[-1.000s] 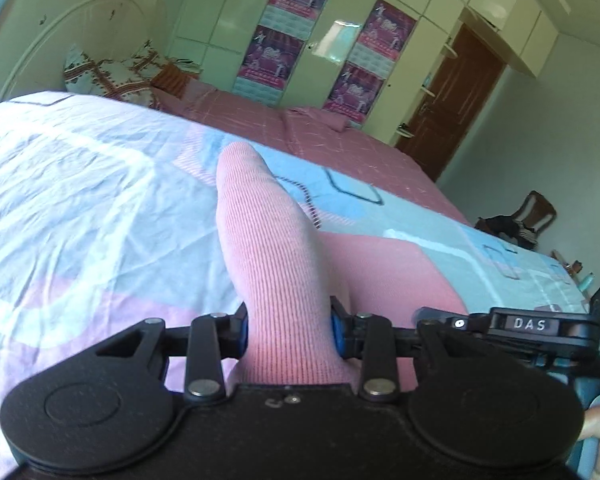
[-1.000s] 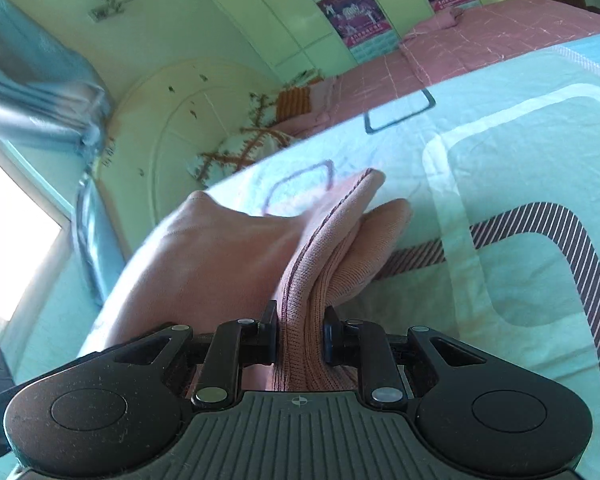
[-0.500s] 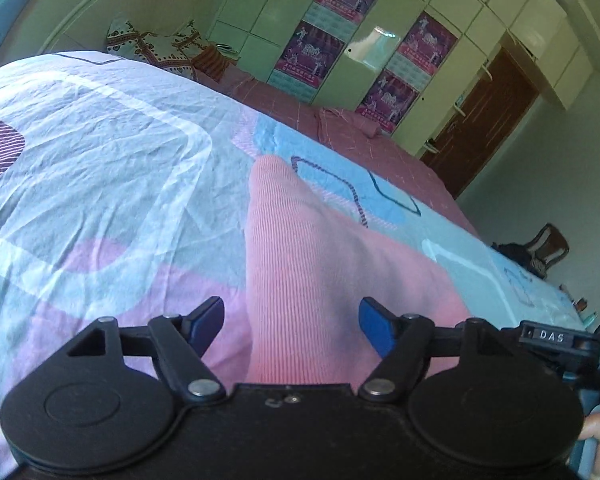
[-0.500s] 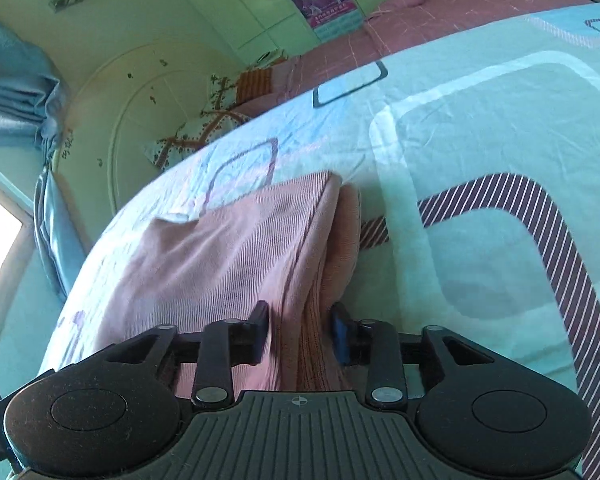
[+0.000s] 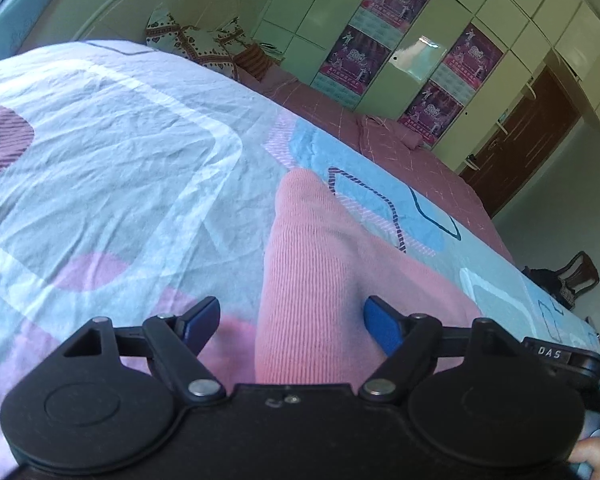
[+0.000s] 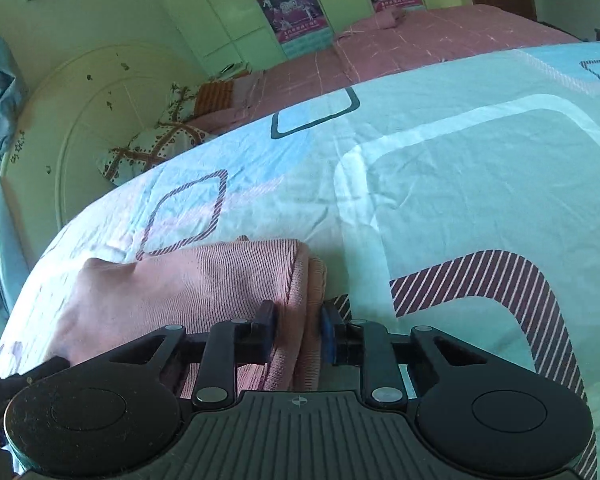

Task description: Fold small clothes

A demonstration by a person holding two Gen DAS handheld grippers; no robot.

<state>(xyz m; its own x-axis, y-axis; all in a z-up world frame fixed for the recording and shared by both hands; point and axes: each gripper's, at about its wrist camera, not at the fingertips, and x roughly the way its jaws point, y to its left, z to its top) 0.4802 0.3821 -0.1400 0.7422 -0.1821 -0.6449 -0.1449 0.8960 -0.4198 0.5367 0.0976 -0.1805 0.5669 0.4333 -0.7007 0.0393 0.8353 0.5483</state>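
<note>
pink garment (image 5: 312, 280) folded on the bedsheet (image 5: 120, 168), between both grippers.
left view: left gripper (image 5: 292, 312), lower centre, has just been opening; its fingers (image 5: 204, 314) are spread either side of the fold, clear of the cloth. right view: right gripper (image 6: 298, 330), lower centre, has just been closing; its fingers (image 6: 266, 326) pinch the garment's (image 6: 204, 280) stacked edge, which lies on the sheet (image 6: 440, 184) at lower left.
</note>
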